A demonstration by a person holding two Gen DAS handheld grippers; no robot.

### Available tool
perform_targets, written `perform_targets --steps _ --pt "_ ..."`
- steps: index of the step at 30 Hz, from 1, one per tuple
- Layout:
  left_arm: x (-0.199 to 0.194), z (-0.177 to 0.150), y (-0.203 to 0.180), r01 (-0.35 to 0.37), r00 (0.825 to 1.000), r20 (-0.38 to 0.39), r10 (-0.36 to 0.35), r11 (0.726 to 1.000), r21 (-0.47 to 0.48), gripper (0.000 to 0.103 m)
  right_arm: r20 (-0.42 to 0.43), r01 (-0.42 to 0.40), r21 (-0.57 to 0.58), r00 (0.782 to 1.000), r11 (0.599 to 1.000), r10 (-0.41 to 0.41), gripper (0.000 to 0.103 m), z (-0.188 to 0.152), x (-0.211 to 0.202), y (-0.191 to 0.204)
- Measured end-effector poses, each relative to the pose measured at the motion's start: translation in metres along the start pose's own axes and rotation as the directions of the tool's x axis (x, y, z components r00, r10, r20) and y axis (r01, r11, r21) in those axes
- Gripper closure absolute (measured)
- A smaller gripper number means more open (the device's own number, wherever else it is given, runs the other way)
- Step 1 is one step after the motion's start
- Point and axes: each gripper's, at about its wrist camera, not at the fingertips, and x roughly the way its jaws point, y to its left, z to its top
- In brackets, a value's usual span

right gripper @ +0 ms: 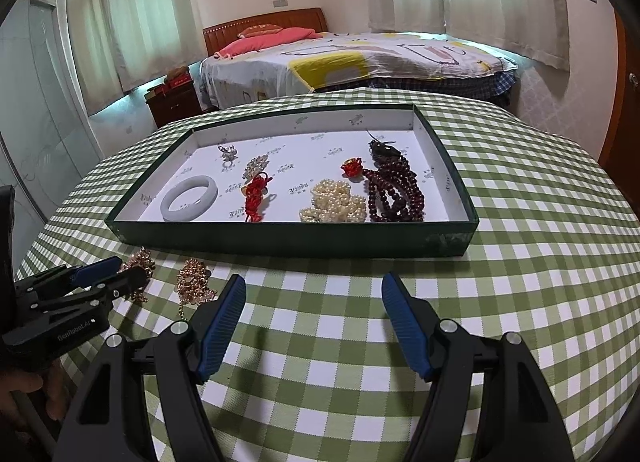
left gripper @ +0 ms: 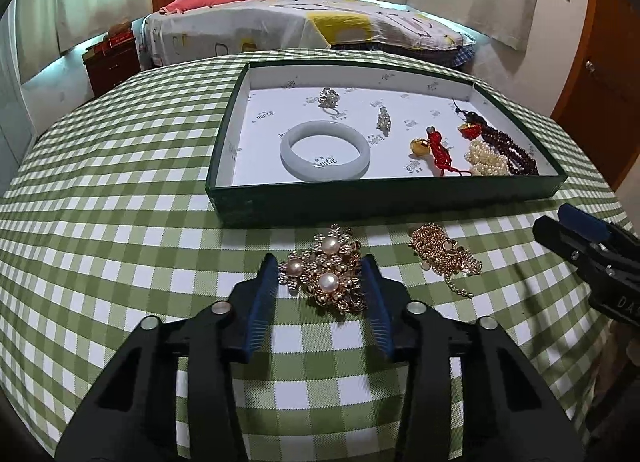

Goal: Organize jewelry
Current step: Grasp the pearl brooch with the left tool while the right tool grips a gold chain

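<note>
Gold-and-pearl brooch (left gripper: 326, 276) on counter (left gripper: 120, 222) before the box (left gripper: 384, 202), between my left tongs (left gripper: 325, 274), open to straddle it. Right tongs (right gripper: 314, 314) open, empty, clear.

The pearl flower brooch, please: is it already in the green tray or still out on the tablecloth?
Out. The pearl flower brooch lies on the checked tablecloth before the green tray, between the open left gripper.
</note>
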Motion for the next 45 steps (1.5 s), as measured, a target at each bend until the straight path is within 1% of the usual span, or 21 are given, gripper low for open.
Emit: perform_targets --steps 2,5,7,19,22,24,28,38,43,45 --pt "-0.001 0.000 0.003 0.017 1.000 0.000 -0.017 1.000 -0.011 0.070 0.000 0.000 -0.002 1.000 1.000 0.000 0.035 0.000 0.000 0.001" --pt "-0.001 0.000 0.004 0.020 1.000 0.000 -0.020 1.000 -0.010 0.071 0.000 -0.001 -0.001 1.000 1.000 0.001 0.035 0.000 0.000 0.001" --pt "-0.003 0.001 0.004 0.015 1.000 0.009 -0.015 1.000 -0.007 0.077 -0.001 -0.003 -0.004 1.000 1.000 0.003 0.035 0.000 0.000 0.002" --pt "-0.007 0.001 0.010 0.010 1.000 0.015 -0.010 1.000 -0.010 0.077 -0.012 -0.029 -0.037 1.000 0.999 0.028 0.035 0.000 0.003 0.019" --pt "-0.012 0.000 0.016 -0.006 1.000 0.025 0.006 1.000 -0.012 0.082 -0.013 -0.040 -0.047 0.999 0.998 0.040 0.035 0.001 0.004 0.025" --pt "-0.017 0.000 0.018 -0.026 0.999 0.042 0.026 1.000 -0.002 0.090 -0.015 -0.050 -0.056 0.999 0.997 0.049 0.035 0.002 0.005 0.030" --pt "-0.018 0.000 0.027 -0.030 0.999 0.039 0.030 0.999 -0.019 0.090 -0.032 -0.076 -0.072 0.997 0.995 0.074 0.035 0.002 0.011 0.042" --pt "-0.018 0.000 0.028 -0.027 0.999 0.046 0.028 0.999 -0.022 0.090 -0.062 -0.102 -0.102 0.993 0.990 0.096 0.035 0.004 0.019 0.057" --pt "-0.019 0.000 0.028 -0.027 0.999 0.046 0.028 0.999 -0.023 0.090 -0.091 -0.113 -0.121 0.991 0.986 0.102 0.046 0.004 0.027 0.063" --pt "-0.019 0.000 0.028 -0.031 0.998 0.048 0.032 0.999 -0.024 0.090 -0.109 -0.117 -0.125 0.989 0.985 0.104 0.049 0.003 0.032 0.064"
